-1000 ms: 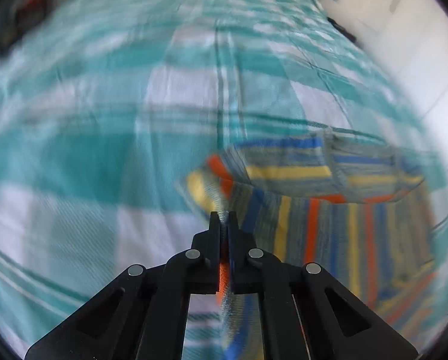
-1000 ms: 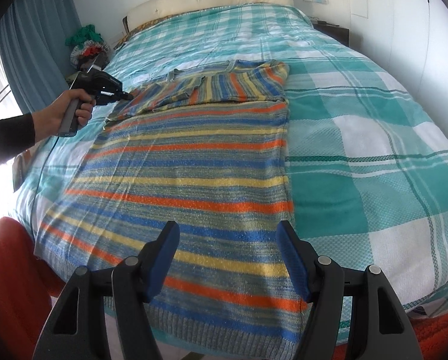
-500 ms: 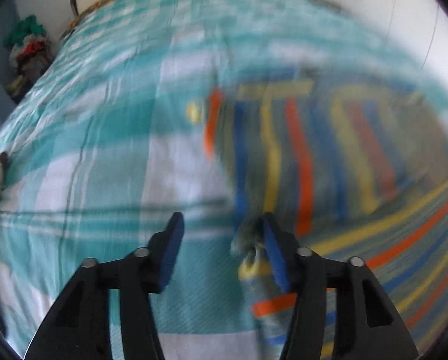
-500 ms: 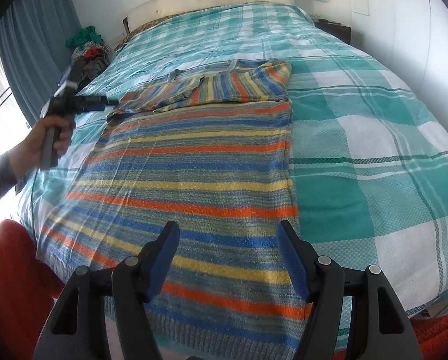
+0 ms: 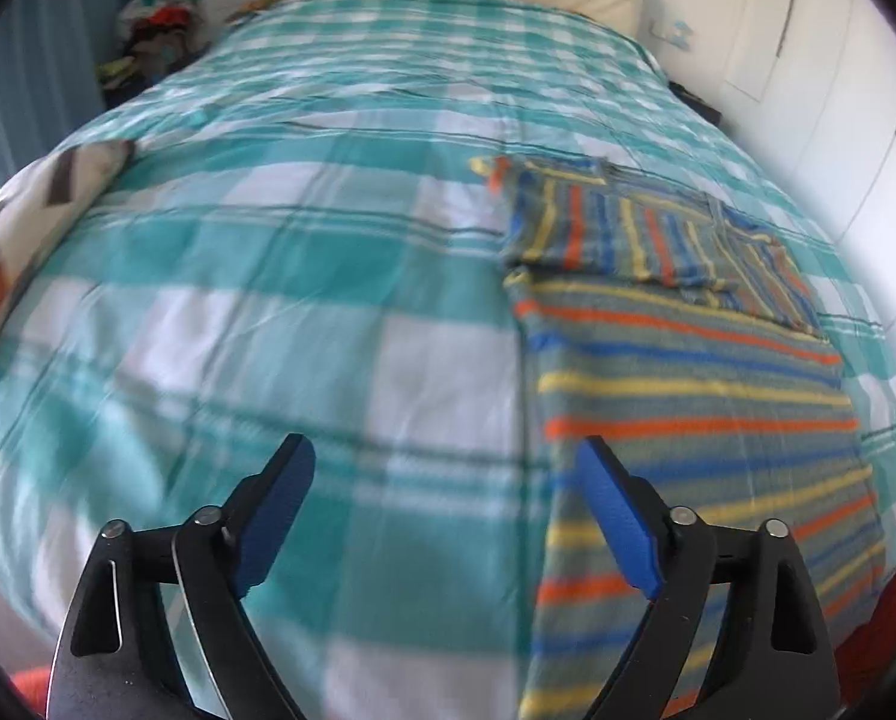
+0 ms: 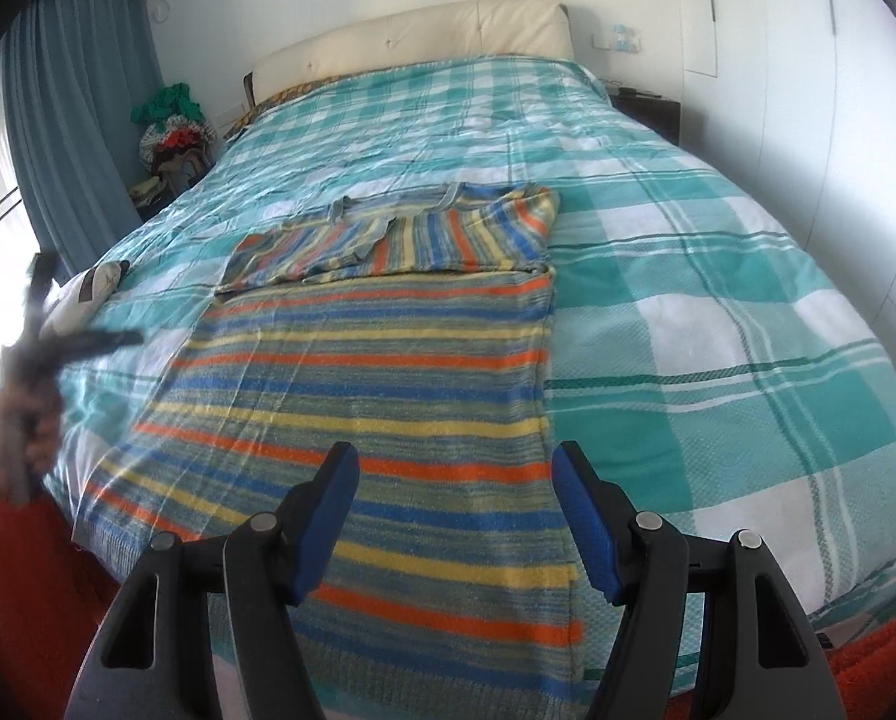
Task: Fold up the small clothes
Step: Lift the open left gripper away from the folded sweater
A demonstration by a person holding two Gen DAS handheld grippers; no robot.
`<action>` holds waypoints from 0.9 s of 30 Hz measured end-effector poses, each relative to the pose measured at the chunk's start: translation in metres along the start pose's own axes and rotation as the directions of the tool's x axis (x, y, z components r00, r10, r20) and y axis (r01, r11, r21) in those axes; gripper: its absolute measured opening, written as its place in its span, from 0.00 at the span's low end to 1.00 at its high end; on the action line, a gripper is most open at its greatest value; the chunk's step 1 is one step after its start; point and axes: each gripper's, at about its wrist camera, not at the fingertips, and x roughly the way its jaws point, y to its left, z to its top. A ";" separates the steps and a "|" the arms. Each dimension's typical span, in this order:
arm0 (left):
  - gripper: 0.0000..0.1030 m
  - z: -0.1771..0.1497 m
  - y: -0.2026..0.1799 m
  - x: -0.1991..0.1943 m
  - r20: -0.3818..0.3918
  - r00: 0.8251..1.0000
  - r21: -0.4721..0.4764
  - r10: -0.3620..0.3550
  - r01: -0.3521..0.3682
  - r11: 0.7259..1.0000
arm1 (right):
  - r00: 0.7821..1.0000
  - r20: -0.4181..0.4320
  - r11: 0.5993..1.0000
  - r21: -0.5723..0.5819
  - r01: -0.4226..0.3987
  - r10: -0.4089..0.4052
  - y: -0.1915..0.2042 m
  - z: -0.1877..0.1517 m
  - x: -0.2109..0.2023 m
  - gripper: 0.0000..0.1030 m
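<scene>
Lying flat on the bed [image 6: 718, 276]: one striped sweater [image 6: 387, 372], top part folded down over the body. Two grippers: left gripper [image 5: 448, 510] jaws apart, empty, over the bedspread beside the sweater's edge; right gripper [image 6: 457, 516] jaws apart, empty, above the hem. Visible only from right wrist: curtain [image 6: 69, 138], blurred hand [image 6: 21, 420] holding the left gripper.

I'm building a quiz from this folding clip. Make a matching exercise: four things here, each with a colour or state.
Things:
1. striped sweater
2. bedspread
3. left gripper
4. curtain

States:
A. grey-blue, hanging
B. open, holding nothing
C. teal and white check
D. flat, sleeves folded across the top

Pairs: 1-D, 2-C, 3-B, 4-A
</scene>
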 end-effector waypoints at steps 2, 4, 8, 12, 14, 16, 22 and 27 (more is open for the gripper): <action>0.92 -0.018 0.011 -0.010 0.007 0.999 -0.027 0.039 -0.039 0.999 | 1.000 0.014 1.000 0.013 0.012 -0.012 -0.002 0.002 -0.003 0.66; 0.92 -0.034 0.019 -0.015 -0.004 0.999 -0.045 0.051 -0.051 0.998 | 0.999 0.025 0.999 0.034 0.026 -0.026 -0.004 0.004 -0.006 0.75; 0.92 -0.043 0.030 -0.011 -0.038 0.998 -0.086 0.056 -0.059 0.994 | 0.999 0.030 0.996 0.083 0.014 -0.016 -0.007 0.007 -0.007 0.79; 0.92 -0.046 0.030 -0.013 -0.018 0.997 -0.087 0.069 -0.070 0.994 | 1.000 0.019 0.993 0.116 0.003 -0.005 -0.010 0.008 -0.001 0.79; 0.92 -0.048 0.029 -0.012 -0.027 0.997 -0.086 0.071 -0.073 0.994 | 1.000 0.008 0.990 0.139 0.008 -0.010 -0.015 0.007 0.003 0.79; 0.92 -0.049 0.028 -0.011 -0.031 0.997 -0.084 0.068 -0.071 0.994 | 1.000 -0.002 0.987 0.162 0.016 -0.016 -0.021 0.005 0.006 0.79; 0.92 -0.051 0.027 -0.009 -0.041 0.996 -0.080 0.085 -0.088 0.993 | 0.999 -0.026 0.972 0.233 0.028 -0.022 -0.039 0.001 0.011 0.79; 0.92 -0.050 0.032 -0.005 -0.052 0.995 -0.110 0.085 -0.091 0.990 | 0.999 -0.033 0.961 0.273 0.035 -0.027 -0.048 -0.001 0.012 0.82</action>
